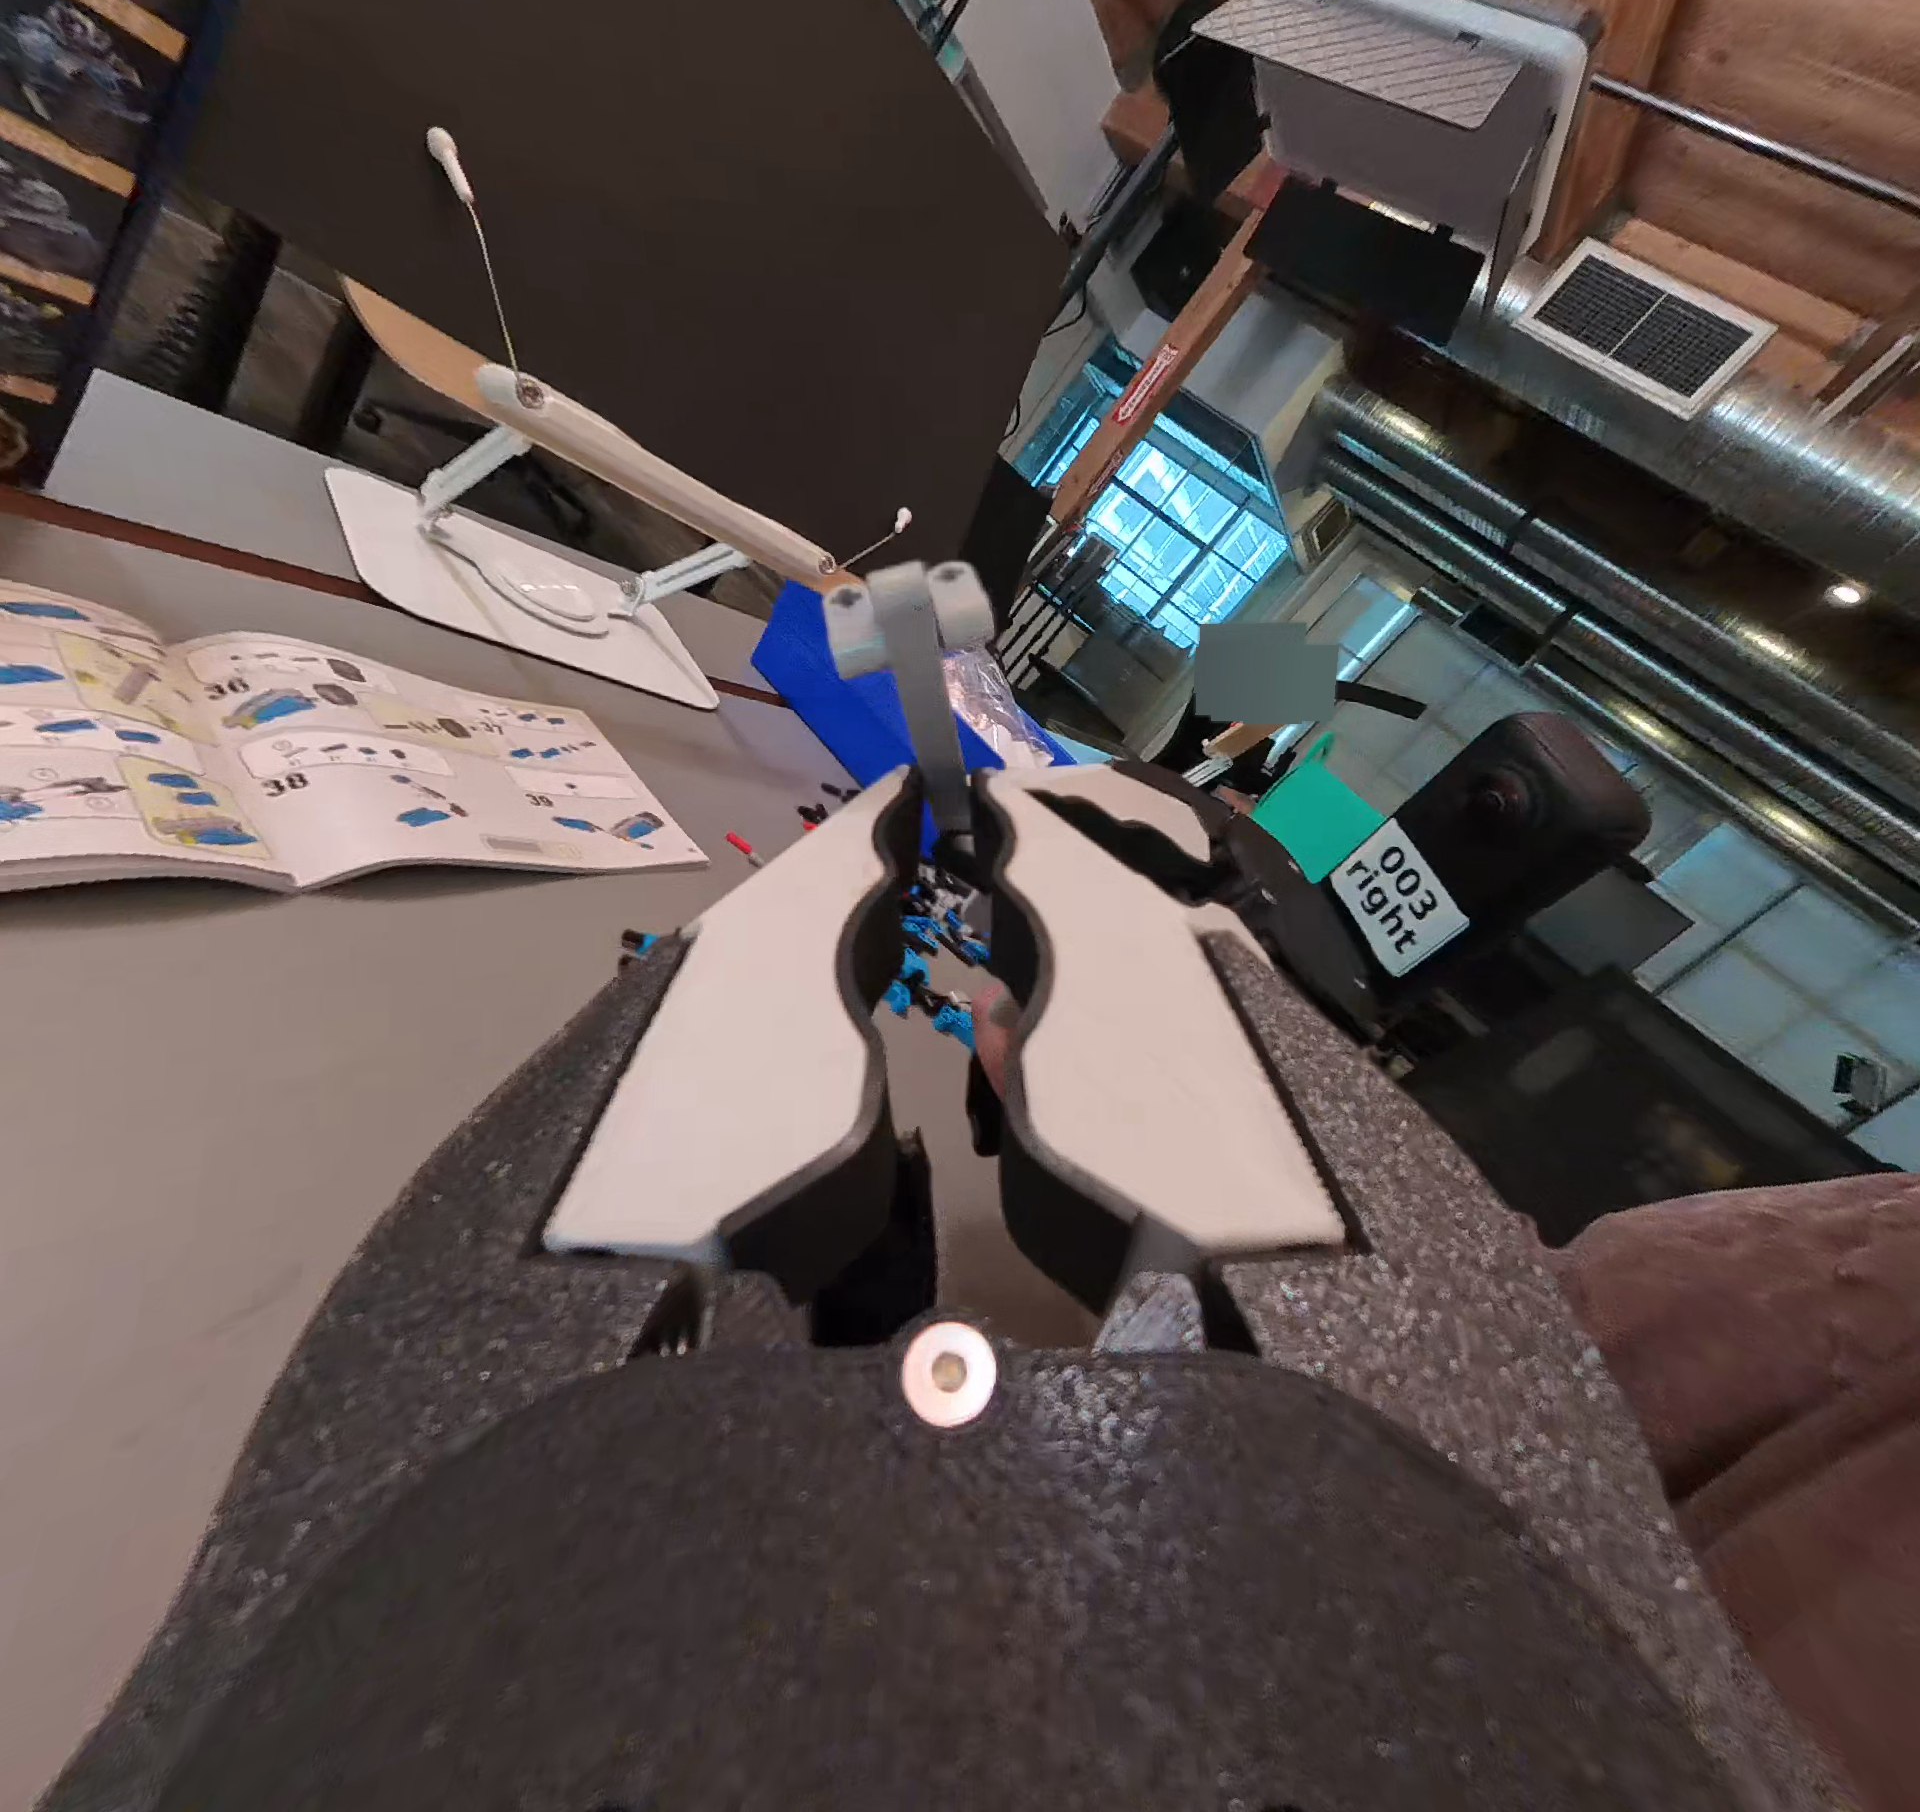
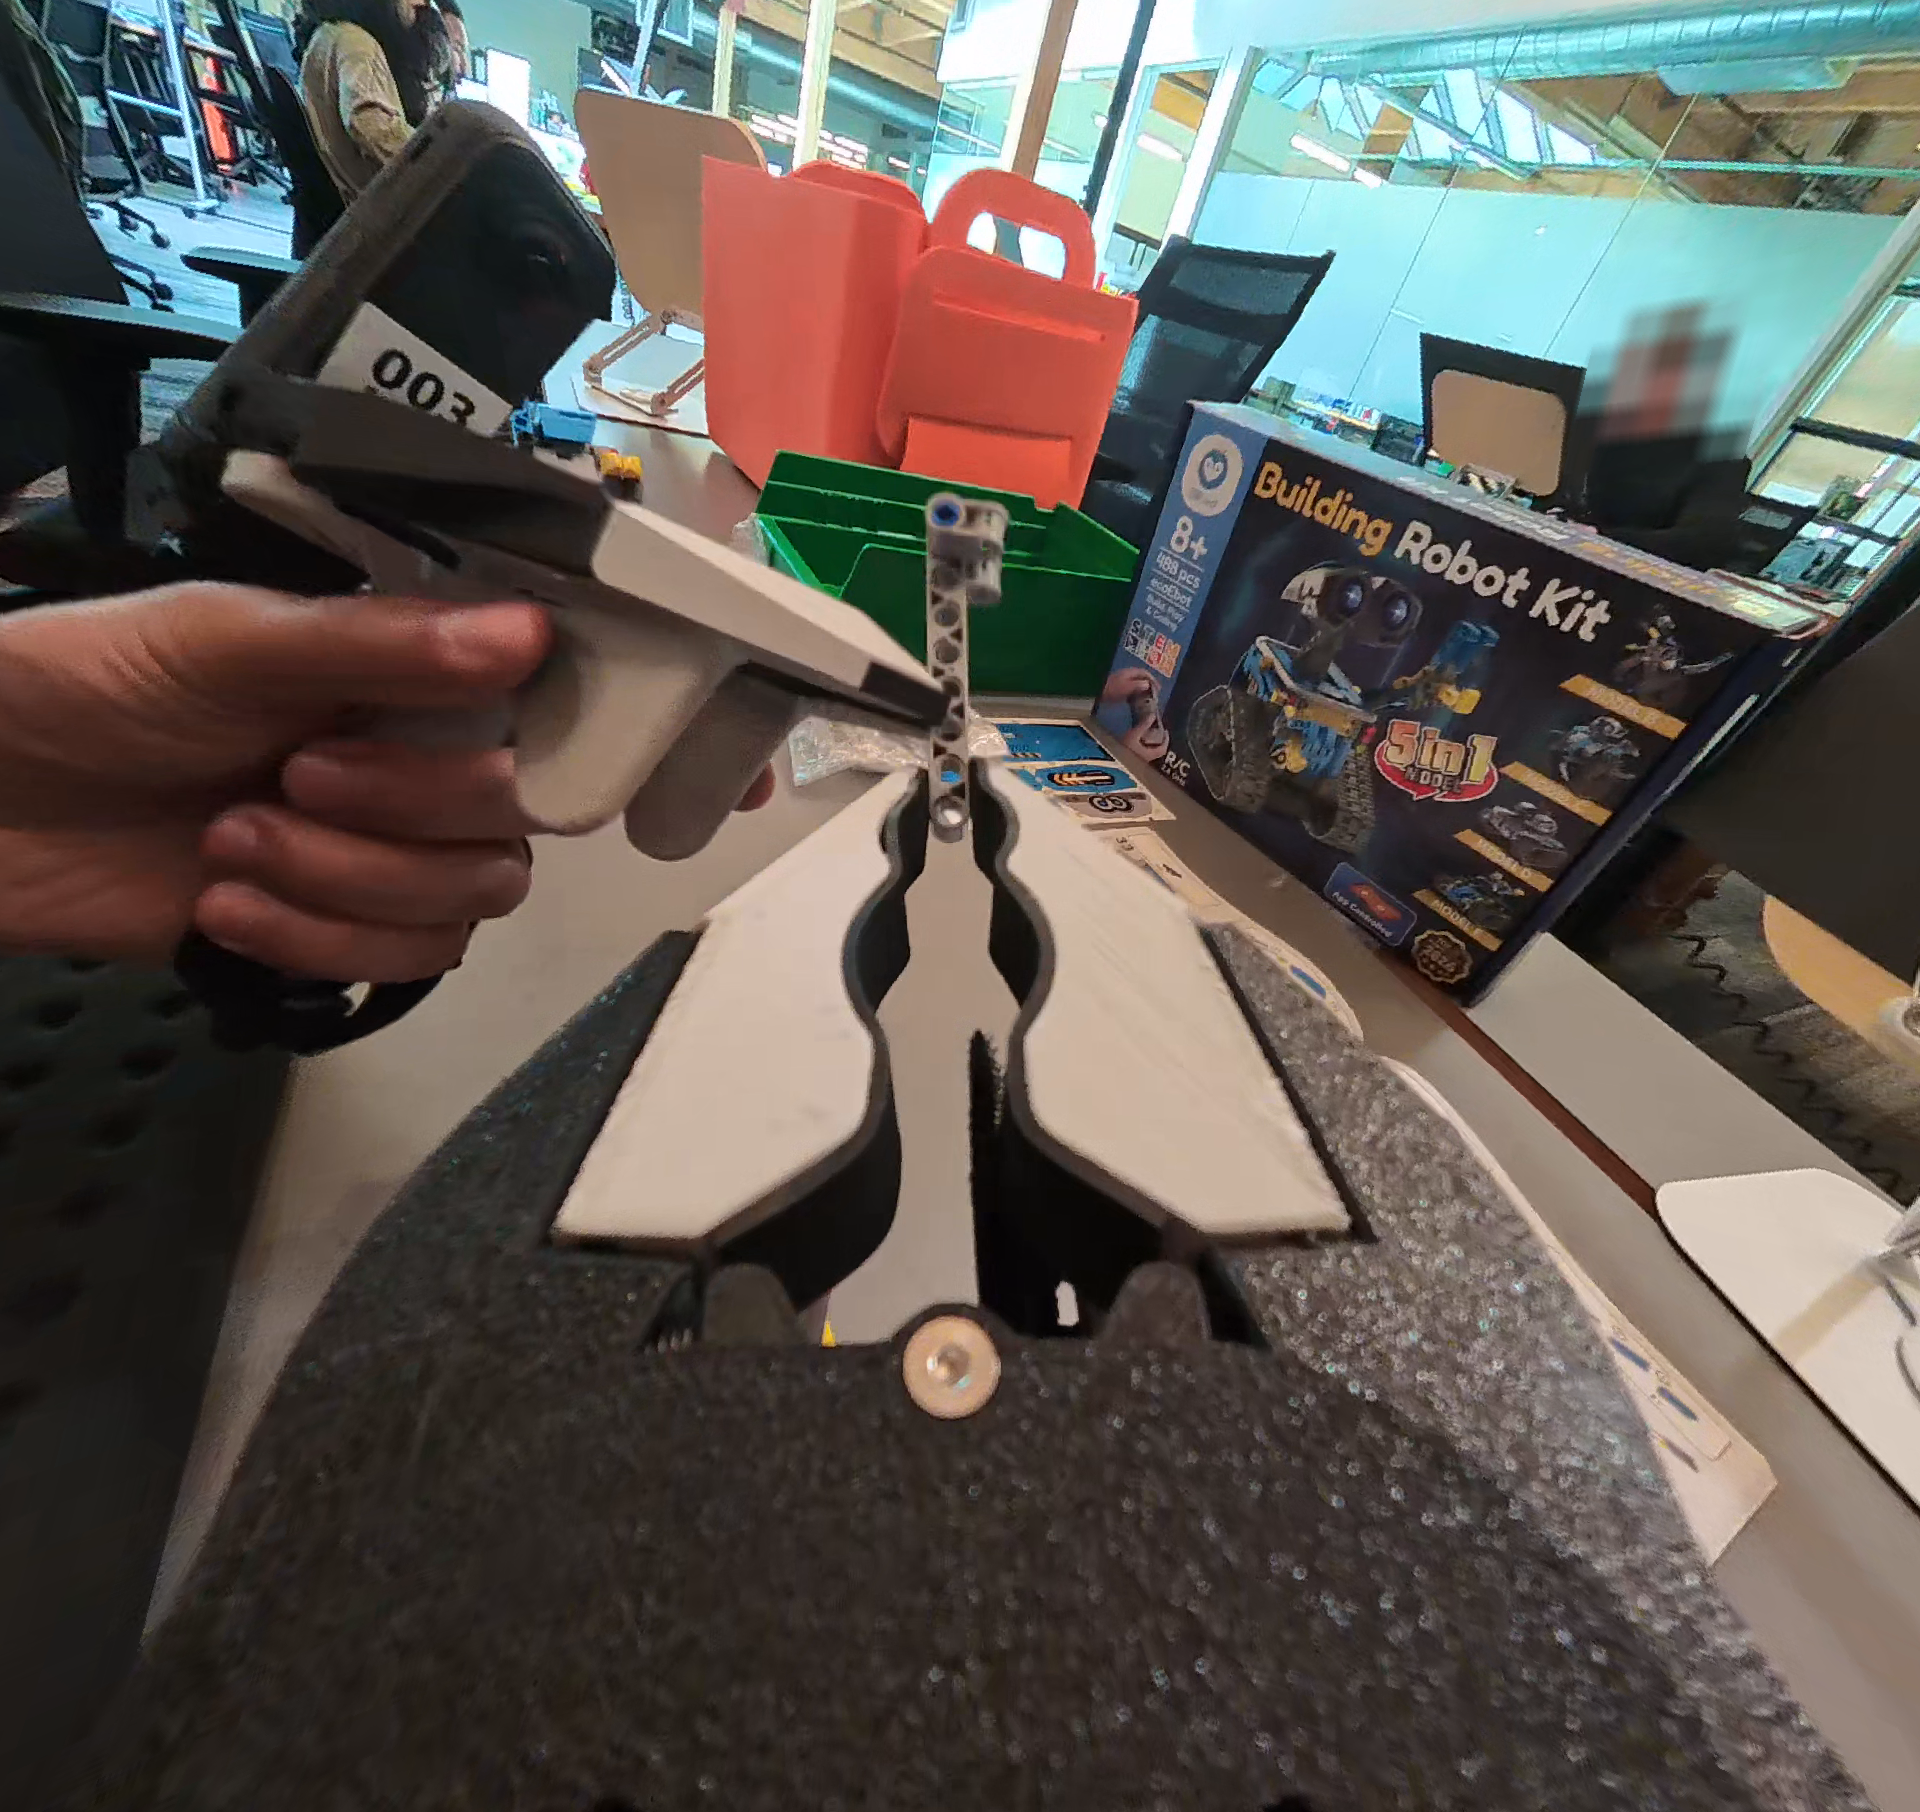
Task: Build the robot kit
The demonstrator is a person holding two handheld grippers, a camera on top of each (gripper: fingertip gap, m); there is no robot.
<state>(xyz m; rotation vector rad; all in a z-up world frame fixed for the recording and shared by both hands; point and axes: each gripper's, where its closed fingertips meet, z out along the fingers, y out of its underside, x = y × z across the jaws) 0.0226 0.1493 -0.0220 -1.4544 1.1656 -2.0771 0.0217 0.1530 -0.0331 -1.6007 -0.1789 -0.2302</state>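
right wrist view: both grippers [image 2: 948, 806] [image 1: 940, 796] pinch one grey beam [image 2: 951, 661].

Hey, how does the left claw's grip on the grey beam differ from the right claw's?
The left claw pinches the grey beam partway up its length; the right claw grips its bottom end. In the right wrist view, the left claw reaches in from the left, across the beam, while the right claw points along it. Both are shut on the same beam.
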